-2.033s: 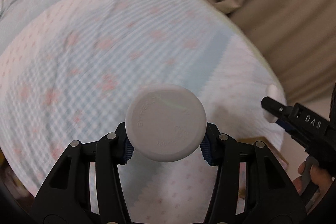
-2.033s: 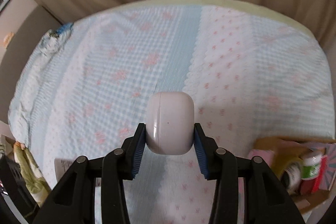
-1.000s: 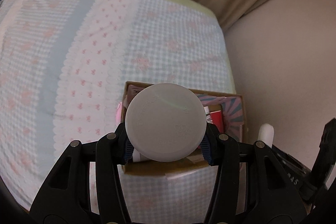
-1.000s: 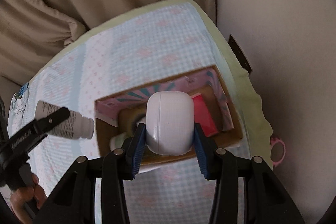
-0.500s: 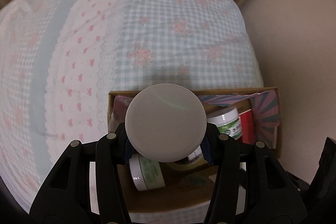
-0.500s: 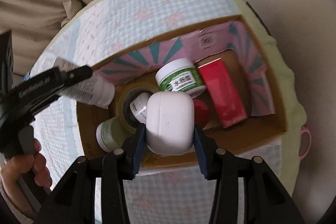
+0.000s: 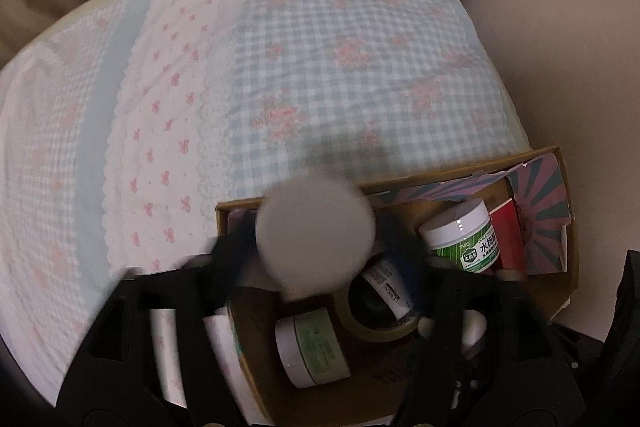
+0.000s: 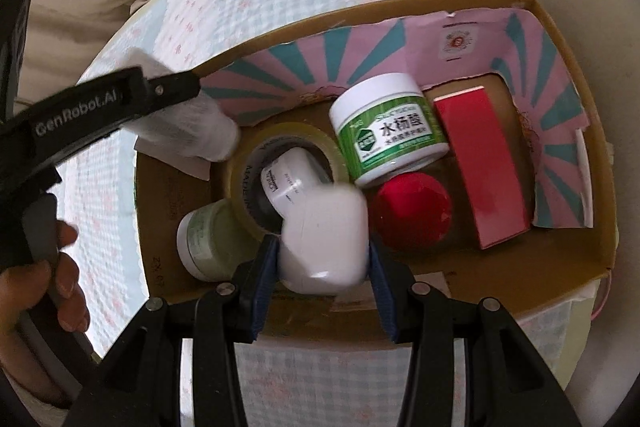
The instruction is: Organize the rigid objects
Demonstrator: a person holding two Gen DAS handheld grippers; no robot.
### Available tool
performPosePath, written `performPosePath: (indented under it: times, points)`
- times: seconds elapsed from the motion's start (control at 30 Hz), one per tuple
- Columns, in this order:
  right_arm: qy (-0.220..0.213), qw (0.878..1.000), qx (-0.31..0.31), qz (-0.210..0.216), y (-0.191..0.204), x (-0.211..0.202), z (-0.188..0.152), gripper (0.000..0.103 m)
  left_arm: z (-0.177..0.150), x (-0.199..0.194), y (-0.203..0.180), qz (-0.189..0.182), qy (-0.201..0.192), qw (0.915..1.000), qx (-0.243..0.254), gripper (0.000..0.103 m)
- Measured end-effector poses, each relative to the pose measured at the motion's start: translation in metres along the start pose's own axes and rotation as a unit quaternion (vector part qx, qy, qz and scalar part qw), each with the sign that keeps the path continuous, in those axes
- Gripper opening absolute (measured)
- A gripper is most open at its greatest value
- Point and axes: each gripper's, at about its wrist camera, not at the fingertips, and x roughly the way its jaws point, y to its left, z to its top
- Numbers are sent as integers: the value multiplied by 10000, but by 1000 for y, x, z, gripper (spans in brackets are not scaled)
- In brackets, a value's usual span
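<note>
**Both grippers letting go over the cardboard box**

Left wrist view: the left gripper points steeply down over the near-left corner of the cardboard box, which sits on the checked bedspread. Half a second ago its pads clamped the white bottle by the cap; since then the jaws have just been opening, and the blurred fingers now stand well clear on either side of the bottle, which hangs loose between them. The box fills more of the picture than before. Inside lie a green-labelled jar, a roll of clear tape with a small bottle in its hole, a pale green jar on its side and a red carton.

Right wrist view: the right gripper hangs over the box's near wall. Its jaws have just been opening a little; the white case, firmly pinched and upright half a second ago, is now blurred and tilted between the blue pads, with a slim gap at the right pad, so the grip looks released. It sits above the tape roll's edge, beside a red ball. At the left, a hand holds the left gripper, the white bottle just below its finger at the box's rim.
</note>
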Motion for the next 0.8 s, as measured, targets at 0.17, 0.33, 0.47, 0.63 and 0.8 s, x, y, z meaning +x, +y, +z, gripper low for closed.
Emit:
performPosePath:
  times: [0.17, 0.33, 0.47, 0.63, 0.8]
  points:
    - [187, 9995, -203, -150, 5, -1, -9, 103, 0, -16, 4, -93, -116, 9999, 10, 103]
    - [21, 9988, -360, -323, 8, -10, -13, 103, -2, -22, 11, -8, -165, 9999, 17, 103]
    - [-37, 9992, -267, -305, 5, -13, -14, 103, -9, -25, 17, -12, -93, 10000, -21, 103]
    - [-97, 9990, -295, -333, 3, -18, -16, 103, -17, -34, 19, -4, -52, 10000, -3, 103]
    - [-220, 9984, -279, -438, 4, -27, -16, 103, -23, -40, 16, -77, -33, 9999, 62, 103]
